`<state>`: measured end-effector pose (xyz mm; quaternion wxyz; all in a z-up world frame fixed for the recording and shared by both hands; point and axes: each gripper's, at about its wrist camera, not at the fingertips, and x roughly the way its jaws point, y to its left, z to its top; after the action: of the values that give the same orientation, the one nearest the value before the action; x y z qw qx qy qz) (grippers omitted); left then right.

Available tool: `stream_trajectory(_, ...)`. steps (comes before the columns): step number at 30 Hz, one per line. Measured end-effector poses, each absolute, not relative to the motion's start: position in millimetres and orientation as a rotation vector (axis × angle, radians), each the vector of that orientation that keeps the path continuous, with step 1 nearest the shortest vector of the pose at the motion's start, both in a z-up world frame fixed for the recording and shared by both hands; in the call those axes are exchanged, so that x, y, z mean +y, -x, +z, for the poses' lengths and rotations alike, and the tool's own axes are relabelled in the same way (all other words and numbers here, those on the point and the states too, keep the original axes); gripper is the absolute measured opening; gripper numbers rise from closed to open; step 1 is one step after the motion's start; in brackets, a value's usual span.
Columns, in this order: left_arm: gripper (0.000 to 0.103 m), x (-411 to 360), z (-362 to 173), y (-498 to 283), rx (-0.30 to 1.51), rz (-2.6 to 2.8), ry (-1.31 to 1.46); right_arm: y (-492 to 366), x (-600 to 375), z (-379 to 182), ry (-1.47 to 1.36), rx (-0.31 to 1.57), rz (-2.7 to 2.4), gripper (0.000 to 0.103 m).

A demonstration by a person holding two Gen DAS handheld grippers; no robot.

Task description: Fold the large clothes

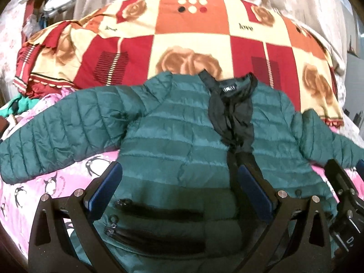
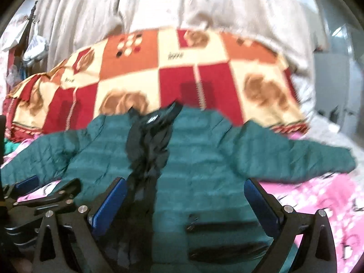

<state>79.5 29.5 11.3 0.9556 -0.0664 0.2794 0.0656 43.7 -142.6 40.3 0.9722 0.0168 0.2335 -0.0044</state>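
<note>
Underneath, pink penguin bedsheet point(image 1: 56, 182), checkered quilt point(image 1: 193, 41)

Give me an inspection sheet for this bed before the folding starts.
Surface: pink sheet with a penguin print, on a bed.
Job's things: green jacket lies face up, both sleeves spread out, front open with black lining showing; not yet folded.
Clutter: patchwork quilt bunched behind the jacket; a teal cloth at the left edge.
Grippers: left hand-held gripper open above the jacket's hem, holding nothing; right hand-held gripper open above the hem beside it, also free.
Cables: nothing seen.
Surroundings: pale curtain behind the bed; hanging items at far left, too blurred to name.
</note>
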Motion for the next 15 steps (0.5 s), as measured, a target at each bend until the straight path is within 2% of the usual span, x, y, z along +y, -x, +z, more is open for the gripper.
stream_trajectory(4, 0.102, 35, 9, -81, 0.577, 0.166, 0.152, -44, -144, 36, 0.006, 0.458, -0.068, 0.102)
stream_trajectory(7, 0.102, 36, 5, -85, 0.61, 0.178, 0.154, -50, -157, 33, -0.066, 0.495, -0.015, 0.102)
stream_trajectory(12, 0.102, 41, -3, -87, 0.644, 0.202, 0.171, -73, -166, 9, -0.167, 0.67, 0.044, 0.102)
stream_trajectory(15, 0.102, 43, -4, -86, 0.642, 0.189, 0.194, -81, -159, -3, -0.135, 0.758, 0.052, 0.102)
